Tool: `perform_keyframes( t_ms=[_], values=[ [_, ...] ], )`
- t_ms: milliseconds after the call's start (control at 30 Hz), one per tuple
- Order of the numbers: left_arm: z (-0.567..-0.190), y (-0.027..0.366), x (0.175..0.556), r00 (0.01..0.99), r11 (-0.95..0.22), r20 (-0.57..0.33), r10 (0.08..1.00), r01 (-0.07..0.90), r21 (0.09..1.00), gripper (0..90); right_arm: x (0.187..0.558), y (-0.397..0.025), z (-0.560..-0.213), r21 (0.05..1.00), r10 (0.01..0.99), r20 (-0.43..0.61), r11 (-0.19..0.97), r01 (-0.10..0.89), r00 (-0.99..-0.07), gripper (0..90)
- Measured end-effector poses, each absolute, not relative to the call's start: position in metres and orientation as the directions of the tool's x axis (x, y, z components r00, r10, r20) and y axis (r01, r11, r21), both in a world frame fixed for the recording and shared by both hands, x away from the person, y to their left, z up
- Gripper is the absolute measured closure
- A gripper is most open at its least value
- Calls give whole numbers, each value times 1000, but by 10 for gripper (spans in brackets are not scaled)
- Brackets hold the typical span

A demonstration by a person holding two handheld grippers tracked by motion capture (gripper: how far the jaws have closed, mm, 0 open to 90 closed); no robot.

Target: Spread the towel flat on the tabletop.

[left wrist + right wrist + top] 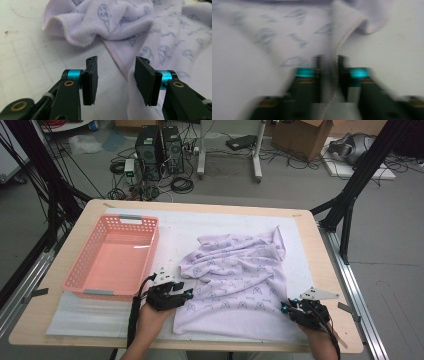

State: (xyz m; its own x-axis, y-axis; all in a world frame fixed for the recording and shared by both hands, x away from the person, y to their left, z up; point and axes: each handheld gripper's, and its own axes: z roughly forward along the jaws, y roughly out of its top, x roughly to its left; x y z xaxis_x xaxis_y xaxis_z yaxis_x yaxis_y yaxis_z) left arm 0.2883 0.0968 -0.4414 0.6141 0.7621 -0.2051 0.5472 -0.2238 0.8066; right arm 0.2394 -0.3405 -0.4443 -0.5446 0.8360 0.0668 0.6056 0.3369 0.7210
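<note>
Reading left to right, I find no legible writing anywhere. The pink basket sits at the table's left on a white mat. My left gripper hovers with jaws spread wide at the lilac printed towel, rumpled mid-table. My right gripper pinches the towel's stitched hem, blurred. Beyond the wooden table, computer towers and cables crowd the grey floor.

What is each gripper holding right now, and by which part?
The right gripper is shut on the lilac towel, pinching its stitched hem between the jaws. The left gripper is open beside the towel's edge, holding nothing.
</note>
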Motion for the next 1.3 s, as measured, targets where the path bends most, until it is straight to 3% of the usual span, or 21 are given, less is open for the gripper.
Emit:
perform_keyframes(
  t_ms=[167, 233, 300, 433, 467, 500, 533, 633, 733, 833, 967, 1067, 1167, 1300],
  values=[
    [-439, 90, 305, 588, -192, -227, 776, 564, 803, 531, 223, -359, -436, 668, 856, -13, 392, 632, -517, 876],
    [-442, 83, 306, 598, -199, -235, 766, 569, 798, 533, 217, -368, -436, 672, 870, 13, 358, 648, -493, 860],
    [-445, 73, 307, 612, -232, -225, 758, 576, 784, 530, 215, -373, -437, 694, 881, 44, 313, 648, -472, 717],
    [-450, 53, 306, 619, -293, -146, 771, 549, 783, 518, 215, -375, -432, 731, 889, 60, 271, 626, -455, 662],
    [-450, 48, 304, 630, -347, -74, 773, 518, 782, 544, 214, -374, -431, 738, 888, 63, 266, 620, -456, 653],
    [-449, 46, 302, 662, -399, -14, 750, 469, 788, 633, 214, -374, -431, 743, 885, 66, 265, 615, -461, 647],
    [-449, 44, 301, 672, -410, -8, 740, 461, 787, 811, 214, -373, -431, 746, 882, 63, 270, 609, -467, 638],
    [-445, 46, 304, 622, -403, 22, 783, 479, 780, 860, 216, -370, -433, 742, 875, 63, 280, 609, -479, 638],
    [-443, 72, 314, 504, -284, -22, 863, 521, 805, 864, 216, -367, -433, 744, 870, 57, 289, 602, -489, 638],
    [-443, 91, 317, 455, -248, -28, 890, 535, 808, 862, 217, -365, -433, 757, 870, 53, 286, 588, -490, 620],
    [-442, 106, 312, 439, -163, -99, 893, 519, 839, 811, 221, -364, -431, 779, 878, 60, 256, 573, -474, 592],
    [-443, 109, 307, 490, -133, -176, 854, 532, 837, 607, 227, -364, -428, 797, 886, 59, 235, 556, -460, 559],
    [-446, 108, 304, 532, -138, -223, 817, 556, 820, 506, 238, -364, -427, 800, 890, 70, 220, 558, -451, 559],
    [-452, 97, 302, 578, -199, -217, 787, 570, 797, 476, 264, -358, -430, 790, 886, 95, 210, 576, -453, 562]
  ],
)
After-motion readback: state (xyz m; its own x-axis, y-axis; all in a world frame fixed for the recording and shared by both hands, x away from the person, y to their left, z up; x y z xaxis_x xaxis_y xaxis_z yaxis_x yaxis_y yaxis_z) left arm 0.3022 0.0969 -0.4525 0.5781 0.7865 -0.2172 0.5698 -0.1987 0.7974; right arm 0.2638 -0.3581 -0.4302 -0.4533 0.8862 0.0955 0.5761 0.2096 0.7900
